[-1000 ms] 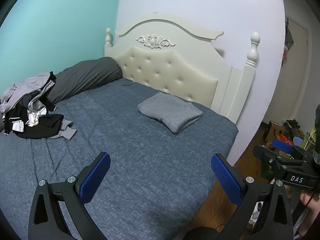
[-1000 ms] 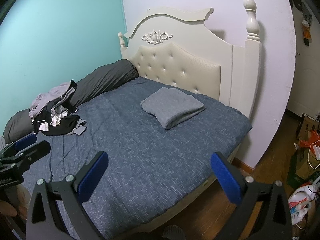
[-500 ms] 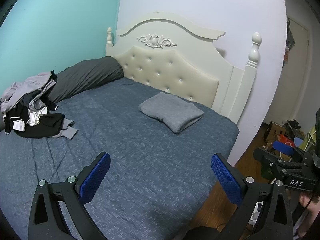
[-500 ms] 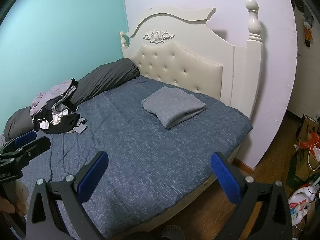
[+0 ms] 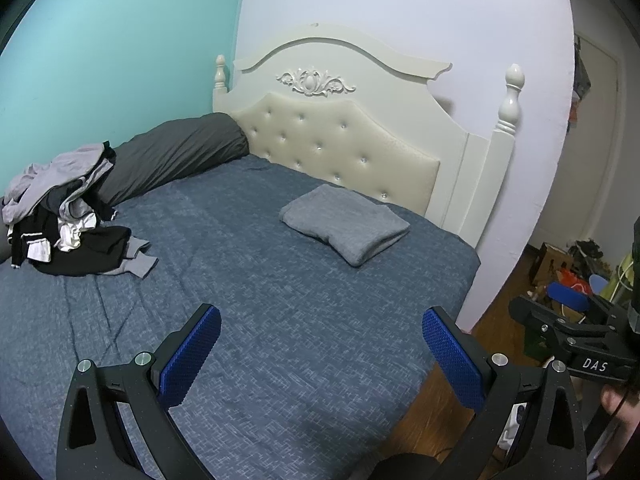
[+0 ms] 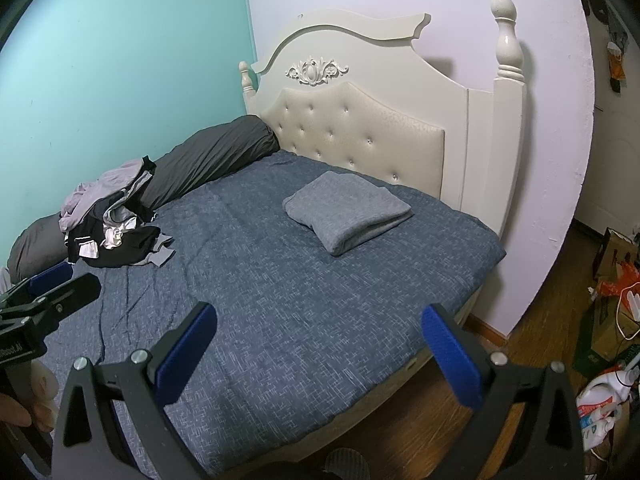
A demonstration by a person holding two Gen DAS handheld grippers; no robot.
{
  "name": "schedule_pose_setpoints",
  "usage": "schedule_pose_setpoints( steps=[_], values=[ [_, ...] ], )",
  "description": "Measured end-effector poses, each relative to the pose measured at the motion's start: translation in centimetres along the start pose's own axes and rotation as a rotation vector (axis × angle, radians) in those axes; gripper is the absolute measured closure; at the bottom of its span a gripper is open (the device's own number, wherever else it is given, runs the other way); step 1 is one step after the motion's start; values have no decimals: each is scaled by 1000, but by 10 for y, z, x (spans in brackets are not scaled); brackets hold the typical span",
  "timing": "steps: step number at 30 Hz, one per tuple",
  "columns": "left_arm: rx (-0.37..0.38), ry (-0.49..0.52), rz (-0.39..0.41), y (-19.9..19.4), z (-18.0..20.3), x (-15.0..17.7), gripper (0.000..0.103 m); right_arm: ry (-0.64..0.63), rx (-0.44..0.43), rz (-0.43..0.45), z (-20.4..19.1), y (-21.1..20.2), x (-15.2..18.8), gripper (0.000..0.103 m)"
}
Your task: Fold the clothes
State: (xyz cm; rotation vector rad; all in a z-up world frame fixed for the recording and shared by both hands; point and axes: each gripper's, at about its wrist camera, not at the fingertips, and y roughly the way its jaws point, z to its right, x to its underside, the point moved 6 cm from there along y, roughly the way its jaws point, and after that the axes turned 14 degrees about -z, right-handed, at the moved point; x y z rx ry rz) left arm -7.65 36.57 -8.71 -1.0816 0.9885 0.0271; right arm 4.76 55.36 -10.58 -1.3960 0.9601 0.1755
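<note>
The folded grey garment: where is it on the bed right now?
In both wrist views the folded grey garment lies alone on the blue bedspread, near the cream headboard, well right of the unfolded clothes pile.

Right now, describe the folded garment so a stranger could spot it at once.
Start at the cream tufted headboard of the bed. Just in front of it, on the blue cover, lies the folded grey garment. It is one neat, flat piece, unlike the jumbled clothes pile by the teal wall.

Left gripper (image 5: pixel 320 356) gapes above bed (image 5: pixel 280 320); clothes pile (image 5: pixel 68 216) apparently unfolded.
</note>
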Motion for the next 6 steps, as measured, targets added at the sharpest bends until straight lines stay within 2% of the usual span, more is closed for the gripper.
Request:
schedule_pose_setpoints(
  steps=[6],
  values=[
    [5, 2, -5, 1, 0, 1, 0, 1, 0, -3, 0, 0, -1, 0]
  ],
)
